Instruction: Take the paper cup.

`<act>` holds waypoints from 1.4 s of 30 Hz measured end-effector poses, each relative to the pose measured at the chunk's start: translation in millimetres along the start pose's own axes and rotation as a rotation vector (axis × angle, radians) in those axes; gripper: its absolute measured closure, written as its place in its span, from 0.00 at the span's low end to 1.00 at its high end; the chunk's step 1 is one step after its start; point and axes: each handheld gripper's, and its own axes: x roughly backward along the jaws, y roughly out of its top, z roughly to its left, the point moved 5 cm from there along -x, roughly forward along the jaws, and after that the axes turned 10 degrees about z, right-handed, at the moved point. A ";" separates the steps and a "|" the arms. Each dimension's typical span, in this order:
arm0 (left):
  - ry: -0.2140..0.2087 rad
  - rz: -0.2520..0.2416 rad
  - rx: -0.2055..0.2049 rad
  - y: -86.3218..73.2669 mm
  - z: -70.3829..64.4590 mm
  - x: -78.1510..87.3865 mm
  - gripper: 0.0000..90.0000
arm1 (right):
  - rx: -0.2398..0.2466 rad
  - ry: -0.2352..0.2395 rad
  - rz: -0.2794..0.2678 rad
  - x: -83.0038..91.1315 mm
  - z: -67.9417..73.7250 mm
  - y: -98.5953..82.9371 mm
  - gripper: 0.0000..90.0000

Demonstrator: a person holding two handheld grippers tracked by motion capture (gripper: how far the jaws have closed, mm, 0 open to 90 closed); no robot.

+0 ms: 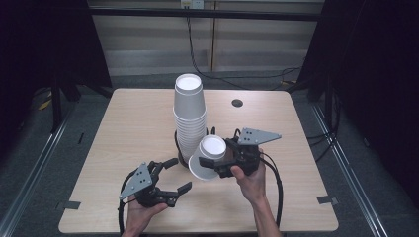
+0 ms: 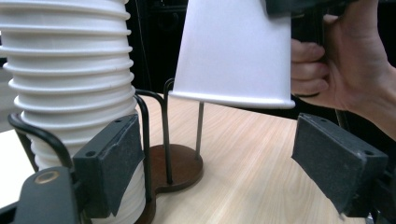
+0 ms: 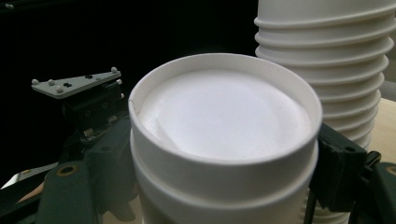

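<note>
Gripped upside down between the right gripper (image 1: 223,160) jaws, one white paper cup (image 3: 224,140) hangs tilted above the table (image 1: 123,143), just beside the inverted cup stack (image 1: 189,116) on its dark wire holder (image 2: 173,163); left gripper (image 1: 174,177) stands released, jaws wide, holding nothing; judged light, thin-walled, easily crushed; hold is best on the side wall near the stiff base, with gentle pressure.

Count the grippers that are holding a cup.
1: the right gripper clamps an upside-down white cup beside the cup stack; the left gripper is open and empty.
</note>
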 end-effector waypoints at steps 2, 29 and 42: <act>-0.011 -0.003 0.001 0.7 -1.2 -1.8 0.17 | -0.004 0.003 -0.001 -0.7 -0.8 -3.3 0.24; -0.096 0.050 -0.009 4.1 -3.7 -21.1 0.12 | -0.013 0.102 0.019 -31.6 13.5 -20.5 0.25; -0.121 0.056 -0.004 3.9 -3.6 -30.7 0.13 | -0.017 0.127 0.011 -39.3 18.3 -20.4 0.25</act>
